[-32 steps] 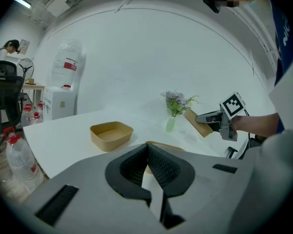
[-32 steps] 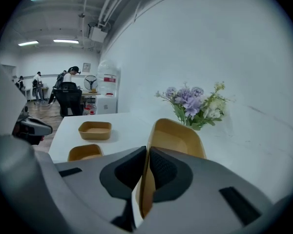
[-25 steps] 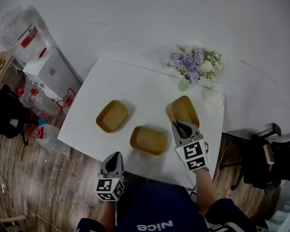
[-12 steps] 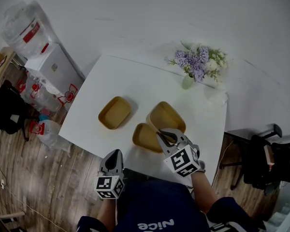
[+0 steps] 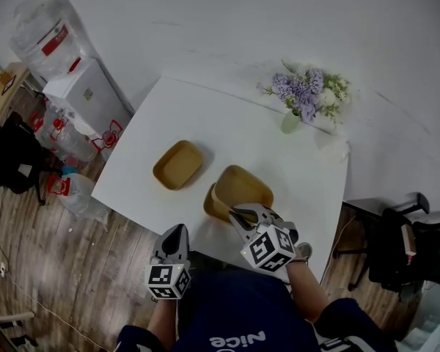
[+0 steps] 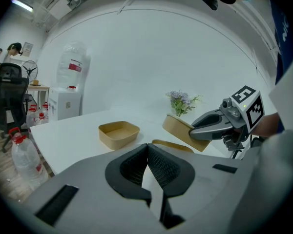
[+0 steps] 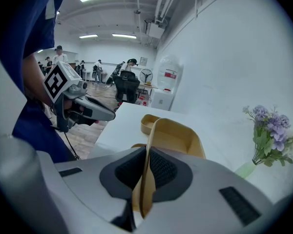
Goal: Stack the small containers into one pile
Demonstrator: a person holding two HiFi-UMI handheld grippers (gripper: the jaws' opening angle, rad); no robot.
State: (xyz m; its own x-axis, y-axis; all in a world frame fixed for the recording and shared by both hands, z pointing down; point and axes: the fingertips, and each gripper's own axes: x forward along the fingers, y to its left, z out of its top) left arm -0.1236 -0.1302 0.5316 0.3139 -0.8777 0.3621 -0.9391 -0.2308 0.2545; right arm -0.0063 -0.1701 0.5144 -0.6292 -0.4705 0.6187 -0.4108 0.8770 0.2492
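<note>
Right gripper view, shallow tan container [image 7: 178, 135] tilted, rim pinched by right claw [image 7: 147, 156], left claw [image 6: 147, 149] pressed together

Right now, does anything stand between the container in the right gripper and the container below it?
Nothing visible does. The right gripper holds the tilted container right over the lower container.

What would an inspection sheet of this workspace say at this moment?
Surface: white table, no spills seen.
Job's things: three brown paper containers; lone container at left; held container tilted over third container.
Clutter: vase of purple flowers at far edge.
Grippers: right gripper jaws shut on held container's rim; left gripper jaws shut, empty.
Cables: nothing seen on the table.
Surroundings: water dispenser, water jugs on floor, office chair.
</note>
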